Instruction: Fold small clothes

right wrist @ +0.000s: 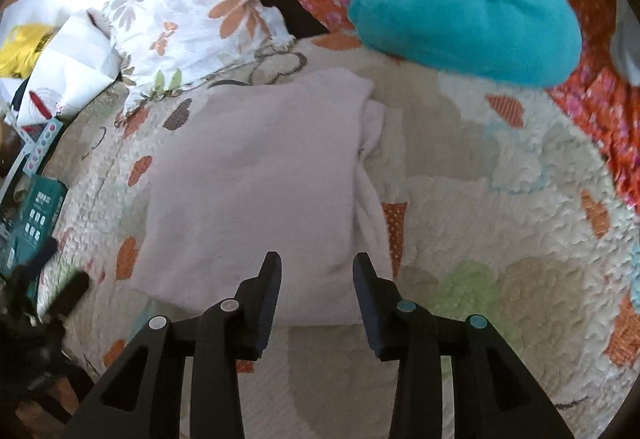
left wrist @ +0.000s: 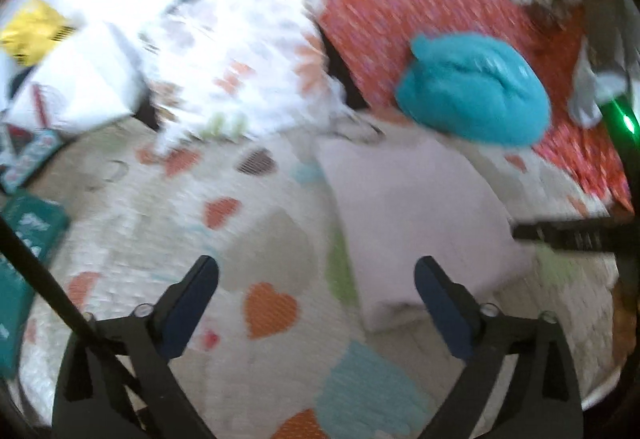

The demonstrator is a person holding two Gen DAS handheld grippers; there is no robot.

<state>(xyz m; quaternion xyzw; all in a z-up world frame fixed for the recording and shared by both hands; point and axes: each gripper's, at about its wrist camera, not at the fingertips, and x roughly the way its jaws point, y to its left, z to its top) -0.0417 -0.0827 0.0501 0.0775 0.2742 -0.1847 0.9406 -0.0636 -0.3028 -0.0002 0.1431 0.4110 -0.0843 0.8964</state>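
- The folded pale-pink soft cotton garment (right wrist: 256,175) on the heart-patterned quilt (right wrist: 500,223) looks light and limp; we would pinch its near edge.
- Left tongs (left wrist: 316,275) gape wide, empty; right tongs (right wrist: 316,271) part-spread, gripping nothing.

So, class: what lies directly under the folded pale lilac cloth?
The folded pale lilac cloth rests on the quilted heart-patterned bedspread, which shows all around it. Whatever the bedspread looks like beneath the cloth is covered.

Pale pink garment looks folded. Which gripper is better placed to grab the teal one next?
Probably the right gripper. It is open over the pink garment, with the teal garment straight ahead beyond it. The left gripper, also open and empty, sits over bare quilt, with the teal garment off to its right.
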